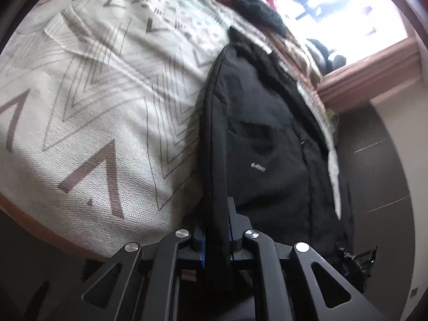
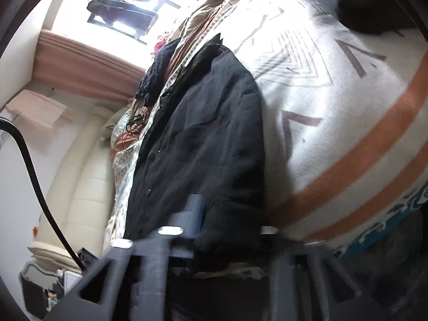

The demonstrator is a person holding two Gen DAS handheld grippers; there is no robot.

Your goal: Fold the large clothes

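A patterned cream bedspread (image 1: 101, 101) spreads left of the left gripper (image 1: 217, 230). The black jacket (image 1: 256, 133) lies ahead, its edge pinched between closed jaws. The right gripper (image 2: 230, 219) clamps the jacket's hem.

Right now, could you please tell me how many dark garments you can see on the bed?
2: a large black padded jacket spread along the bed's edge, and a black knitted garment heaped beyond its collar, near the window. Others may be hidden.

Black jacket (image 1: 262, 133) flat on bed
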